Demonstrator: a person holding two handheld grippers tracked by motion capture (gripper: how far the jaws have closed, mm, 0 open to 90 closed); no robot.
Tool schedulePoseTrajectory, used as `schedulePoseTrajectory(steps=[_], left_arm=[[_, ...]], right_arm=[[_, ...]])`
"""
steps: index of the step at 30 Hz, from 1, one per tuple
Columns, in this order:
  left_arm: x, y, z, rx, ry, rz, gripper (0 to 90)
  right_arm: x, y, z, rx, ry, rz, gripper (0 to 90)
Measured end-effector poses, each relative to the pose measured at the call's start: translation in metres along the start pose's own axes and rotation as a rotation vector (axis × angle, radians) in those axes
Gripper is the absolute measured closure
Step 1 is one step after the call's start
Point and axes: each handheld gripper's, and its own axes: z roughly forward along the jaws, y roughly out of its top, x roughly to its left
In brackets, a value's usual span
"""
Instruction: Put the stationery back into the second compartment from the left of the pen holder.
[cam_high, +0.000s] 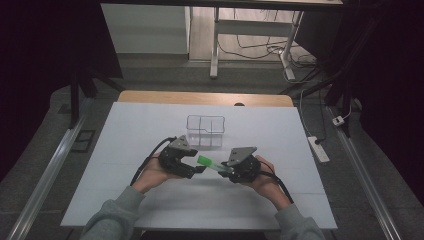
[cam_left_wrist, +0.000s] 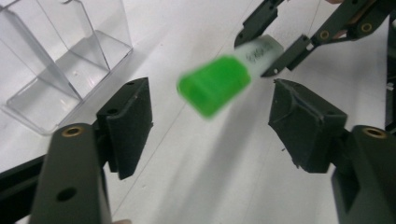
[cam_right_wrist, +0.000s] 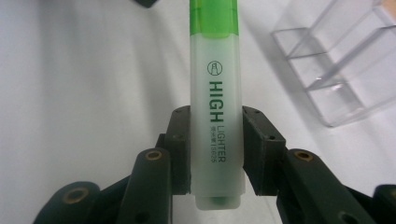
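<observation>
Above white table (cam_high: 125, 150): right gripper (cam_high: 226, 168) clamps highlighter (cam_high: 209, 163) body; left gripper (cam_high: 198, 170) wide open, green cap between pads, untouched.

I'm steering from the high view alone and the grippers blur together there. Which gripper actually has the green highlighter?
Observer: The right gripper has it, fingers pressed on both sides of the translucent green highlighter pen near its tail end.
Operator: And the left one?
Observer: The left gripper is open; its fingers stand apart on either side of the bright green cap without touching it.
Operator: Any print on the barrel?
Observer: Yes, it reads HIGH LIGHTER along its length.
Operator: What is the clear plastic box like?
Observer: The clear plastic organiser box has separate compartments, and those seen are empty.
</observation>
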Motion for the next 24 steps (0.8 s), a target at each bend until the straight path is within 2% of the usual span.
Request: schedulePoseTrajectory(steps=[6,12,16,24], left_arm=[[0.004,-0.004,-0.002,-0.032,0.015,-0.046,27.6],[0.006,-0.006,-0.003,-0.063,-0.007,-0.084,27.4],[0.006,-0.006,-0.002,-0.090,-0.020,-0.103,27.7],[0.006,-0.005,0.004,-0.129,-0.055,-0.151,31.9]], right_arm=[[-0.005,-0.003,-0.006,-0.069,-0.050,0.065,65.6],[-0.008,-0.005,-0.008,-0.100,-0.071,0.104,65.5],[-0.007,-0.005,-0.005,-0.106,-0.075,0.104,65.6],[0.000,-0.002,0.002,-0.110,-0.078,0.070,65.5]])
